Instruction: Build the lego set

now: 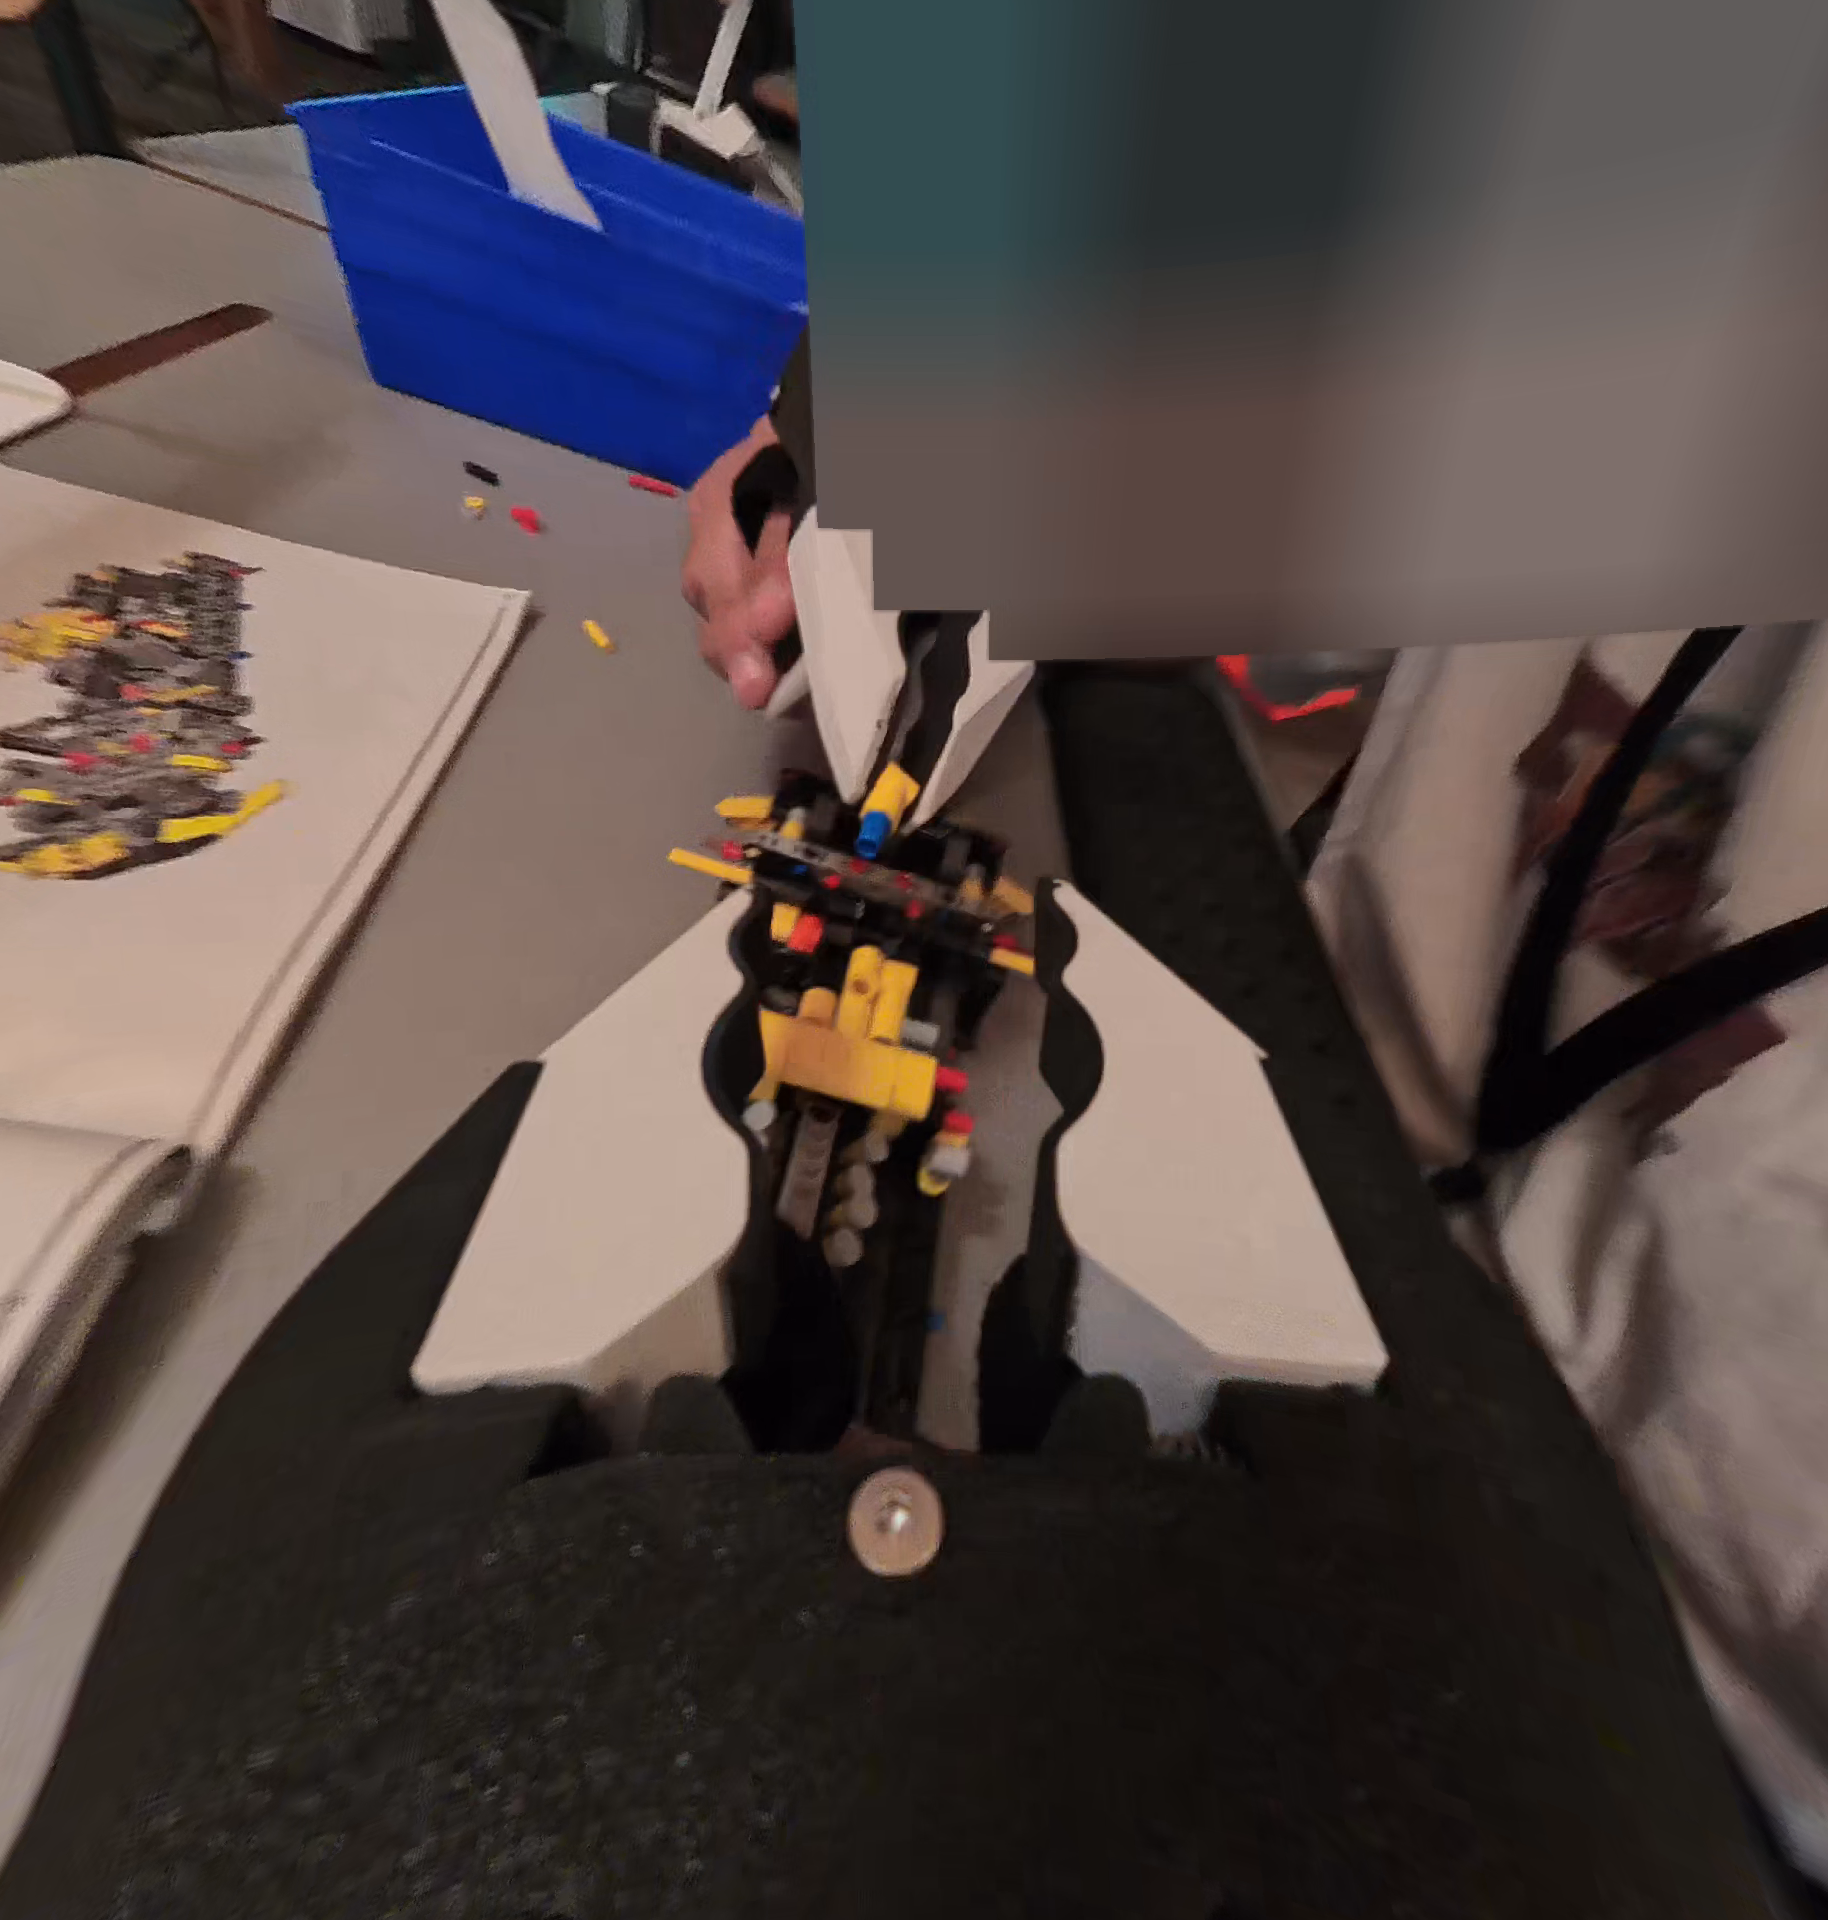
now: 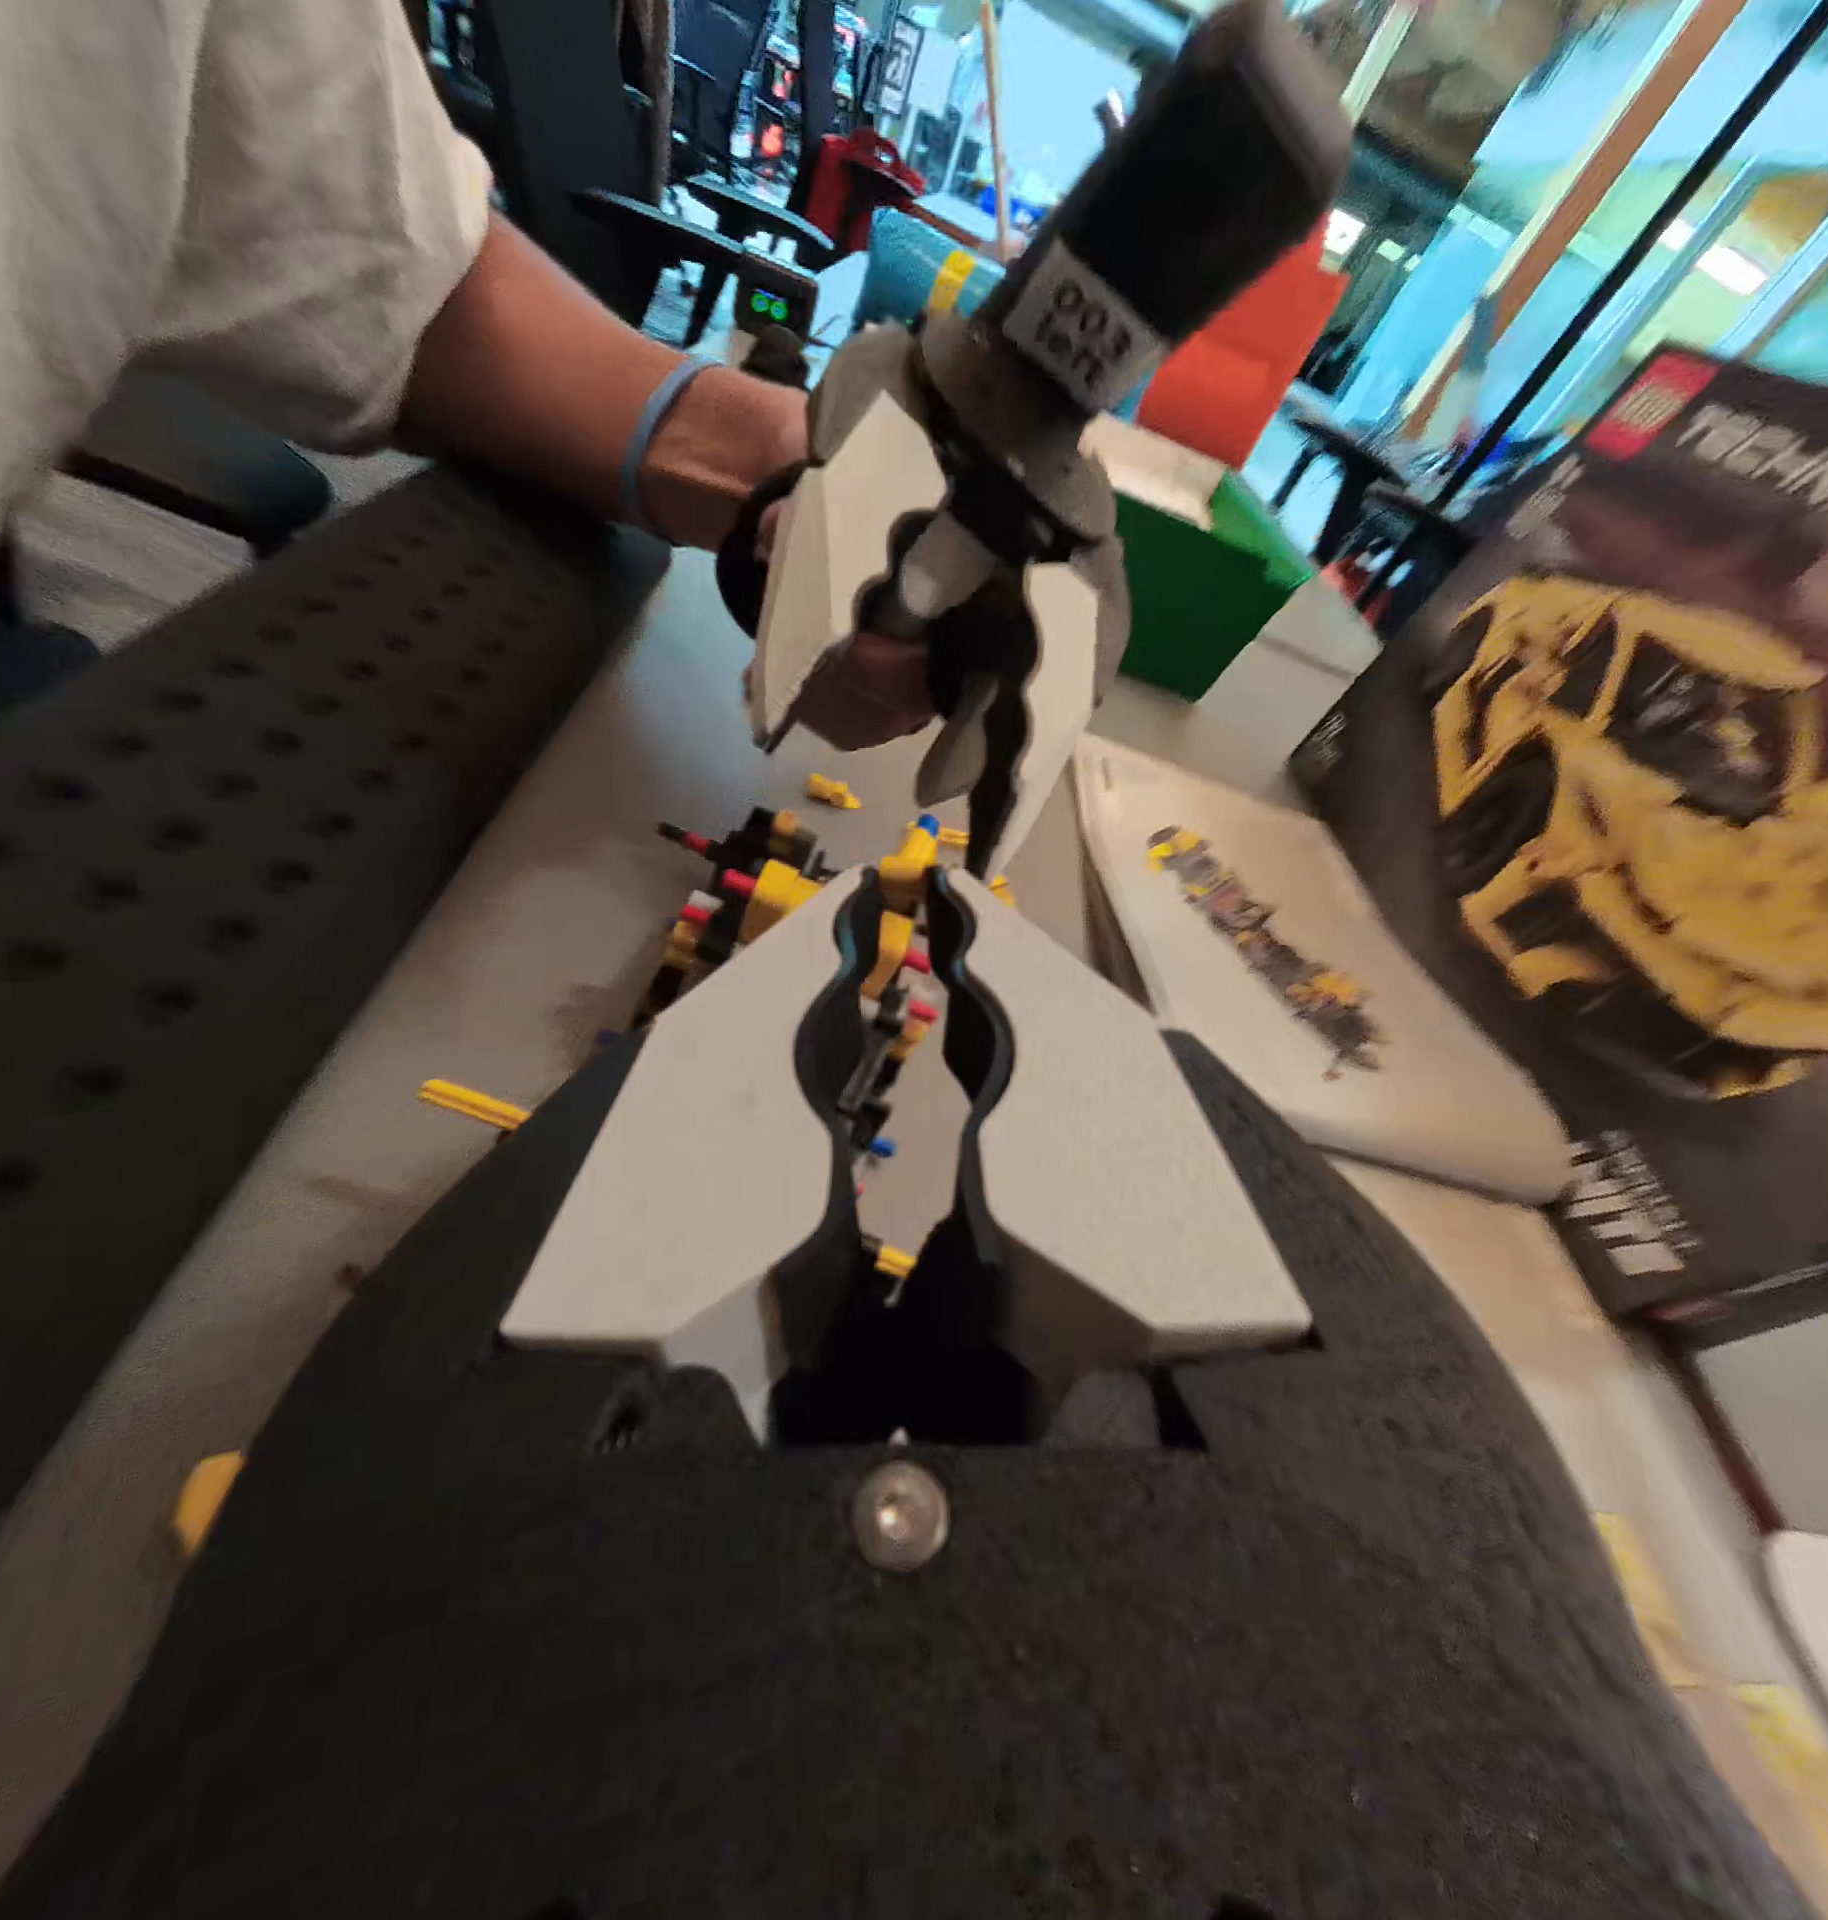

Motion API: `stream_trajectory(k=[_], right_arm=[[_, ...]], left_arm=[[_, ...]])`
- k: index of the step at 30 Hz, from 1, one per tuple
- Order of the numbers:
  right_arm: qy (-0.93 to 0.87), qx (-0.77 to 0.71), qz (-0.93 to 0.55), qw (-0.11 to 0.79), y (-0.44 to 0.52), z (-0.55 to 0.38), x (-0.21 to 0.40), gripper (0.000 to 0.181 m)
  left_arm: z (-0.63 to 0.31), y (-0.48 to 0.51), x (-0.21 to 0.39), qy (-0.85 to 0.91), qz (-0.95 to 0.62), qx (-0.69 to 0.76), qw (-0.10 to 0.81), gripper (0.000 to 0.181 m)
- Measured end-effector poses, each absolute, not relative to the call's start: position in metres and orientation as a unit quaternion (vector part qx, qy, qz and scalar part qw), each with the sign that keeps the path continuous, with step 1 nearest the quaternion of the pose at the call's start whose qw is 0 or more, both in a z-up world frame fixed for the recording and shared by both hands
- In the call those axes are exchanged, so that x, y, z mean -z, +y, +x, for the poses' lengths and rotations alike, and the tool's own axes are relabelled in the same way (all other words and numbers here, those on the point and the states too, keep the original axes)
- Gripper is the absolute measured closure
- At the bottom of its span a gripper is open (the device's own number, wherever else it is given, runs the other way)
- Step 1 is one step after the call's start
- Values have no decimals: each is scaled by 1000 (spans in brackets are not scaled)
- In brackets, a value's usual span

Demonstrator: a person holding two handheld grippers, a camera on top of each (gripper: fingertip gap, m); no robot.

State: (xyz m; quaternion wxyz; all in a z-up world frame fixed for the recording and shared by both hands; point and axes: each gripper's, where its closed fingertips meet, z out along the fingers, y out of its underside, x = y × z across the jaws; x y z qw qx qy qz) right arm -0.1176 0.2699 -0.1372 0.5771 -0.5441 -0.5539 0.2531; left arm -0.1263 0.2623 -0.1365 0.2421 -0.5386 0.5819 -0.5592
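Observation:
A yellow, black and red lego assembly lies between the white fingers of my left gripper. Its jaws stand wide, with the pads against the assembly's sides. My right gripper comes in from the far side, shut on a small yellow piece with a blue pin, and holds it at the assembly's far end. In the right wrist view my right gripper pinches that piece at its tips. The assembly shows to their left, and the left gripper hangs behind it.
A blue bin stands at the back. An open instruction booklet and the set's box lie beside it. Loose pieces and a yellow axle lie on the grey table. A black perforated board runs along one side. The grippers are tip to tip, or close to it.

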Motion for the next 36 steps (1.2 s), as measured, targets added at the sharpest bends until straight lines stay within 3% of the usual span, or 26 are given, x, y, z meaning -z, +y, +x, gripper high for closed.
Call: stream_trajectory(k=[2, 5, 7, 14, 17, 20, 22, 28, 31, 34, 36], right_arm=[[-565, -225, -530, 591, 270, -120, 136, 174], [-568, -213, -518, 603, 271, -121, 134, 174], [-571, -210, -507, 610, 271, -121, 132, 174], [-581, -193, -504, 609, 274, -119, 137, 173], [-585, -185, -501, 609, 274, -119, 139, 173], [-593, -181, -498, 607, 272, -121, 141, 174], [-595, -180, -503, 601, 272, -122, 144, 174], [-574, -215, -529, 587, 274, -122, 147, 174], [-476, -333, -607, 542, 278, -119, 140, 170], [-377, -460, -684, 422, 282, -117, 141, 162], [-328, -545, -684, 358, 279, -120, 133, 167]], left_arm=[[-122, 259, 137, 559, -547, 585, 213, 138], [-120, 258, 130, 510, -549, 640, 172, 169], [-120, 258, 127, 490, -545, 663, 151, 175], [-120, 263, 133, 492, -556, 653, 151, 172], [-119, 271, 138, 490, -571, 639, 161, 160], [-119, 273, 136, 481, -571, 645, 162, 163], [-120, 269, 135, 484, -565, 650, 157, 175], [-120, 270, 137, 496, -566, 636, 171, 177], [-122, 274, 130, 481, -562, 651, 172, 177], [-124, 280, 128, 475, -562, 652, 184, 177], [-123, 281, 126, 472, -560, 654, 190, 177]])
